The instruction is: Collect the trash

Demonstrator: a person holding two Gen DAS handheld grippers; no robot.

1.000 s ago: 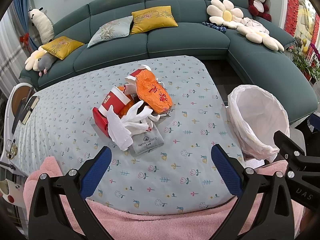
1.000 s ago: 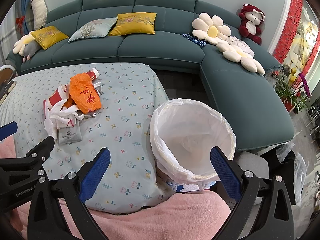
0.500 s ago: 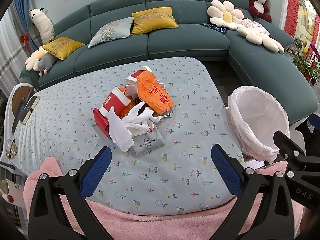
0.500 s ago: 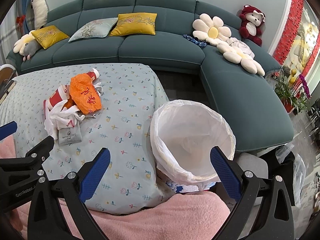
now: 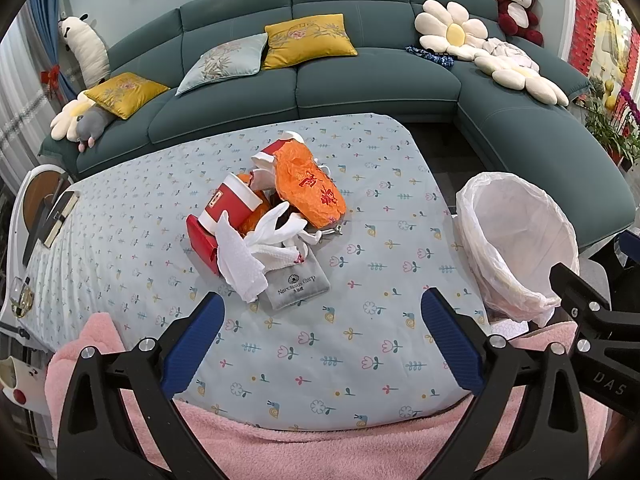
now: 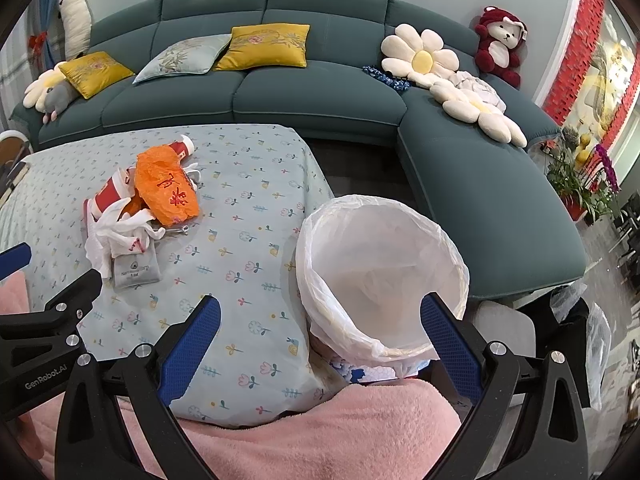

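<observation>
Trash point(image 5: 272, 224) lies heaped near the middle of a floral-print table point(image 5: 360, 184): an orange plastic bag point(image 5: 310, 190) draped over red paper cups point(image 5: 232, 204), crumpled white tissue point(image 5: 244, 264) spilling forward, a gray pouch point(image 5: 298, 284) at the near edge of the heap and a red carton point(image 5: 202, 242) on its left. Nothing has been picked up. The left gripper point(image 5: 320, 332) hovers short of the heap, jaws wide and empty; the right gripper point(image 6: 320, 340), likewise wide and empty, faces the white-lined bin point(image 6: 380, 272) standing at the table's right edge. The pieces overlap loosely, so a pinch on the tissue or bag would likely drag its neighbours, tipping a cup or scattering scraps across the cloth. A light item carried to the bin could also slip out and fall to the floor between table and bin. A teal sofa point(image 5: 340, 76) with cushions rings the far side, well apart. No obstacle lies between either gripper and the heap.
</observation>
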